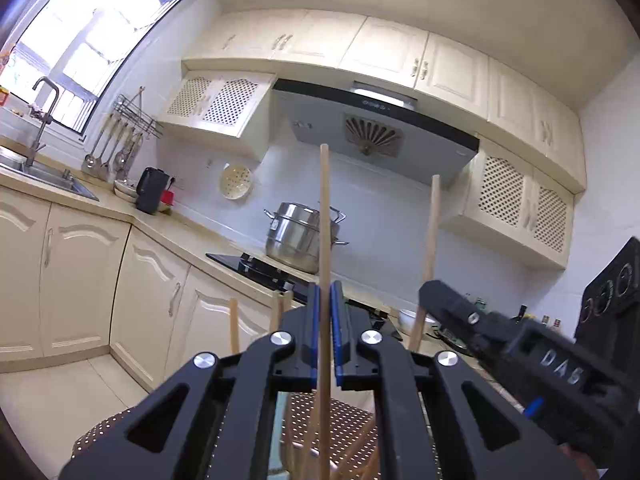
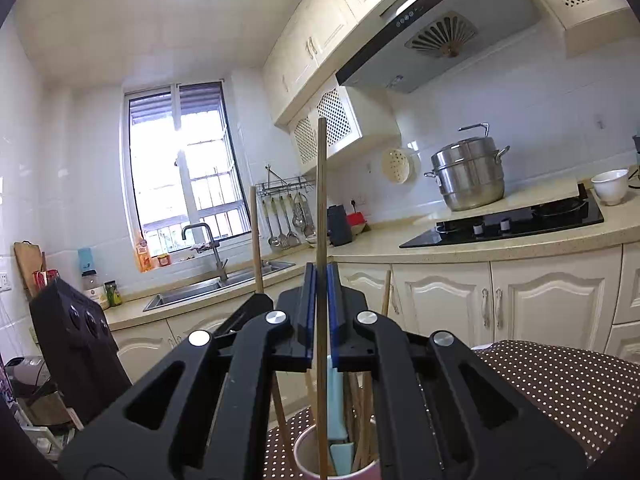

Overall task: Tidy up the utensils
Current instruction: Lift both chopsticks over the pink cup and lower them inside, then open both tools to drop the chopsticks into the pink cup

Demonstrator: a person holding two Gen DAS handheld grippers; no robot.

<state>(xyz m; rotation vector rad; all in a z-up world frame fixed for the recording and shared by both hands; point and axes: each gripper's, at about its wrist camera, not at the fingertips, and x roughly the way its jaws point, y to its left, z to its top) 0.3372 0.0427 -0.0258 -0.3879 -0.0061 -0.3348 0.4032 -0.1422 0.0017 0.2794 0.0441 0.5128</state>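
Observation:
My left gripper (image 1: pixel 325 294) is shut on a pale wooden chopstick (image 1: pixel 325 216) that stands upright between its blue pads. My right gripper (image 2: pixel 321 280) is shut on a darker chopstick (image 2: pixel 321 184), also upright, with its lower end inside a cup (image 2: pixel 306 458). The cup stands on a brown dotted cloth (image 2: pixel 560 392) and holds a light blue spatula (image 2: pixel 340 450) and several wooden handles. In the left wrist view the right gripper (image 1: pixel 426 292) comes in from the right with its stick (image 1: pixel 431 224). In the right wrist view the left gripper (image 2: pixel 259 299) shows at the left with its stick (image 2: pixel 255 236).
A kitchen counter (image 2: pixel 520 240) runs behind, with a black hob (image 2: pixel 512 220), a steel steamer pot (image 2: pixel 470 178), a white bowl (image 2: pixel 610 186) and a sink (image 2: pixel 208 288) with a faucet (image 2: pixel 212 248). Ladles hang on a wall rack (image 2: pixel 286 216).

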